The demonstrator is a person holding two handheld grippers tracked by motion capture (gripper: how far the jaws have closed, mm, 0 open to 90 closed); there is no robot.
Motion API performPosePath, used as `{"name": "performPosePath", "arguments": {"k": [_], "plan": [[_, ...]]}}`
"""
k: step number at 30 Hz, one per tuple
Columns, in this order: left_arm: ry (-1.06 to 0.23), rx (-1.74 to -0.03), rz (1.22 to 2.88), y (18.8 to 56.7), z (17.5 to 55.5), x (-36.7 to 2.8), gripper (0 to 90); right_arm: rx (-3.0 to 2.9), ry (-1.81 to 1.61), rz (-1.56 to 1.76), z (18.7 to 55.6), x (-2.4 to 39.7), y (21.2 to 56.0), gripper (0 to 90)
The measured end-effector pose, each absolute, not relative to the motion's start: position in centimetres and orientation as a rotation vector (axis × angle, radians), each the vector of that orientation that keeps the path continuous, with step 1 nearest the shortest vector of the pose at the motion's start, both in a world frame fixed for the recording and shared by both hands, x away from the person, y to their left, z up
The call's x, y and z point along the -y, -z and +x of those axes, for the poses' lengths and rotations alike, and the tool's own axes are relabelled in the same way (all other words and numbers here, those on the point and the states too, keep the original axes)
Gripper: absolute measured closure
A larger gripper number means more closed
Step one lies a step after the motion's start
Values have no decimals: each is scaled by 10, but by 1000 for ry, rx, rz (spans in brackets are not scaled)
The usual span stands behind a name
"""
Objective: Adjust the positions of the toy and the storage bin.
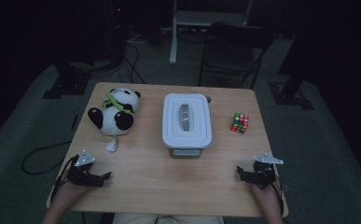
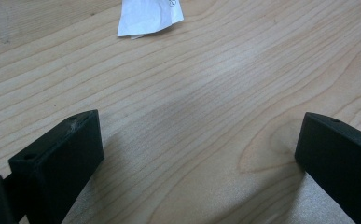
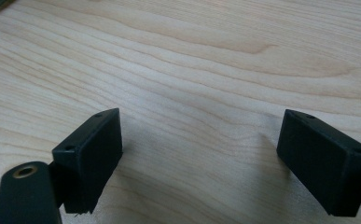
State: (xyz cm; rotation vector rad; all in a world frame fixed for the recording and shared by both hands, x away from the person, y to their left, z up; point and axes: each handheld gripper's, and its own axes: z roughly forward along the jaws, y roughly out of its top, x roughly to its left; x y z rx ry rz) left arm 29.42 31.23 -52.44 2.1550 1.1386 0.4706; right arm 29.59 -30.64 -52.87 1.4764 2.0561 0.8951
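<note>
From where I'm running this, nothing is started: both grippers sit at the near edge of the wooden table (image 1: 145, 182), jaws spread wide, nothing between them. Left gripper (image 1: 104, 176) is near-left, right gripper (image 1: 239, 171) near-right, both resting low over bare wood. Nearest thing to the left one is the plush panda (image 1: 114, 112), far-left, lying on its back with a green ribbon, its white tag (image 2: 149, 16) trailing toward me. White lidded storage box (image 1: 187, 120) is mid-table, lid on, grey handle recessed in top. Rubik's cube (image 1: 239, 123) sits right of the box, well apart from the right gripper. All 3 items untouched, so every grasp and move is left, I'd say. Tag carries a small mark at its edge, too small to read. No brands legible.
</note>
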Motion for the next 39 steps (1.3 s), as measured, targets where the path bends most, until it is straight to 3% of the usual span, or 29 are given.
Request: {"name": "performPosePath", "arguments": {"k": [4, 13, 20, 39], "plan": [[-456, -1080, 2170, 524, 291, -311, 58, -2057, -895, 1477, 296, 306, 529, 137], [-425, -1101, 2148, 523, 293, -304, 16, -2055, -893, 1482, 293, 304, 529, 127], [-513, -1088, 2198, 516, 306, -270, 17, -2026, -909, 1497, 302, 298, 525, 127], [-497, -933, 2224, 486, 362, -191, 17, -2058, -971, 1408, 354, 253, 508, 134]]}}
